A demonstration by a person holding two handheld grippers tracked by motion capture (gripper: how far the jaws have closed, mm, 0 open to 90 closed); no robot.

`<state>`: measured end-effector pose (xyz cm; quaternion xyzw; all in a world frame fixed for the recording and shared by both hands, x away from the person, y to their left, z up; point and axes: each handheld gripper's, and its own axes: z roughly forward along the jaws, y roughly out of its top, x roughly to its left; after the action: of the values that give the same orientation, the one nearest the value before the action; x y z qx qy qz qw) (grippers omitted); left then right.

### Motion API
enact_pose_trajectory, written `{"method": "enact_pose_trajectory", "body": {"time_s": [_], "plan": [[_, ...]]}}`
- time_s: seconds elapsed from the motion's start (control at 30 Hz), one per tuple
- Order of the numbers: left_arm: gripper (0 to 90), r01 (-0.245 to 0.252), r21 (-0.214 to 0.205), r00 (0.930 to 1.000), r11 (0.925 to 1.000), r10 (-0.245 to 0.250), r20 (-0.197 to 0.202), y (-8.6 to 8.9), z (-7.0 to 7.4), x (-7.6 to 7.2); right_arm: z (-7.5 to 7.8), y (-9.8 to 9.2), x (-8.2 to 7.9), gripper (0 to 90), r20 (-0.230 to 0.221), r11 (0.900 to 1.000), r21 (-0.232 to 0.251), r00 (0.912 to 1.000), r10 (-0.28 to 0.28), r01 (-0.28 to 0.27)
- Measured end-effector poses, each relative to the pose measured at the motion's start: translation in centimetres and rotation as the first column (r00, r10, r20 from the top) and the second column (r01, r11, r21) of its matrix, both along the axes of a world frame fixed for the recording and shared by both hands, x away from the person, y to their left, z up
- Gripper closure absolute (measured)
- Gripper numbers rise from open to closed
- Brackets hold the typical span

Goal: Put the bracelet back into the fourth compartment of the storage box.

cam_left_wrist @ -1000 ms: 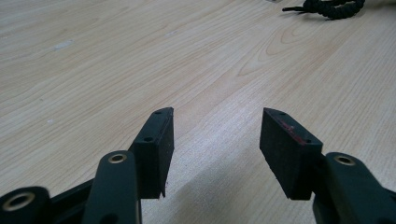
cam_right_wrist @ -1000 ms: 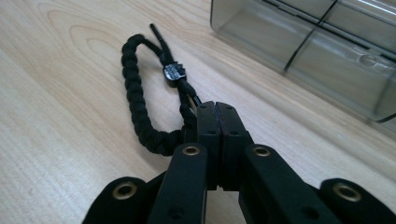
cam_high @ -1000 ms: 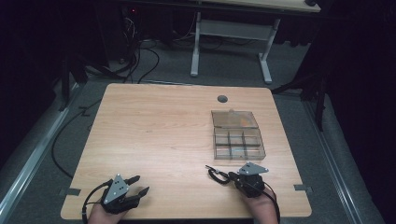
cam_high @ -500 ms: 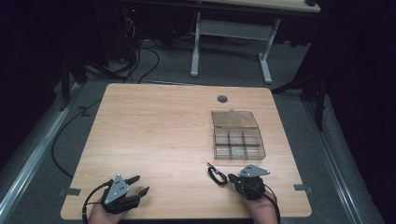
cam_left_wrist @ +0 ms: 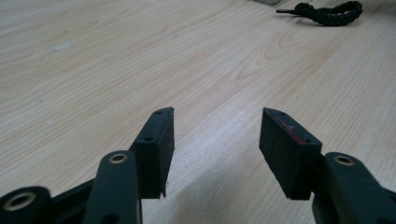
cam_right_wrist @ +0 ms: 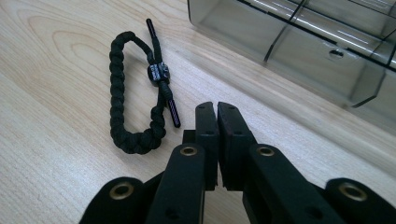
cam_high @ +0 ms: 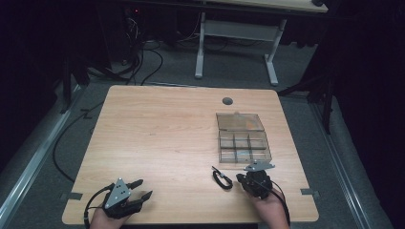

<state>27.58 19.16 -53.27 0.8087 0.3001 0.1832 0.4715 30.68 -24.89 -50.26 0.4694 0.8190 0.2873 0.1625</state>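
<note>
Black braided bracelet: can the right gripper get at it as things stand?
Probably yes. The bracelet lies flat on bare table, just beside the right gripper, with nothing between them. The jaws are shut, so they would need to open first.

Left hand-held gripper (cam_left_wrist: 215, 140): both black jaws rise from bottom edge, standing wide apart, nothing between them. Right pad bears a faint red smear along its top edge. Beneath, light wood-grain surface (cam_left_wrist: 116, 60). Far upper right: black braided cord bracelet (cam_left_wrist: 329, 12) lying flat on the surface, well apart from the jaws.
</note>
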Motion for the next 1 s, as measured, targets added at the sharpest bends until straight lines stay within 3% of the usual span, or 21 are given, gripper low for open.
{"method": "enact_pose_trajectory", "body": {"time_s": [0.33, 0.6, 0.7, 0.87, 1.0], "plan": [[45.7, 0.006, 0.000, 1.0000, 1.0000, -0.006, 0.001, 0.0, 0.0, 0.0, 0.6, 0.6, 1.3, 86.4, -0.090, 0.9981, -0.055, 0.9957, 0.022, -0.027], [45.6, 0.016, 0.004, 0.9999, 0.9999, -0.016, -0.004, 0.0, 0.0, 0.1, 1.1, 0.4, 2.4, 85.0, -0.162, 0.9956, -0.091, 0.9867, 0.008, -0.023], [45.6, 0.017, 0.002, 0.9998, 0.9999, -0.017, -0.005, 0.0, 0.0, 0.1, 1.5, 0.2, 2.9, 84.5, -0.217, 0.9971, -0.074, 0.9762, -0.001, -0.016], [45.5, 0.019, 0.004, 0.9998, 0.9998, -0.019, -0.006, 0.0, 0.0, 0.1, 1.6, 0.2, 3.2, 83.6, -0.255, 0.9963, -0.080, 0.9669, 0.011, -0.033], [45.5, 0.017, 0.002, 0.9998, 0.9999, -0.017, -0.006, 0.0, 0.0, 0.1, 1.8, 0.4, 3.7, 82.8, -0.311, 0.9930, -0.098, 0.9500, 0.032, -0.066]]}}
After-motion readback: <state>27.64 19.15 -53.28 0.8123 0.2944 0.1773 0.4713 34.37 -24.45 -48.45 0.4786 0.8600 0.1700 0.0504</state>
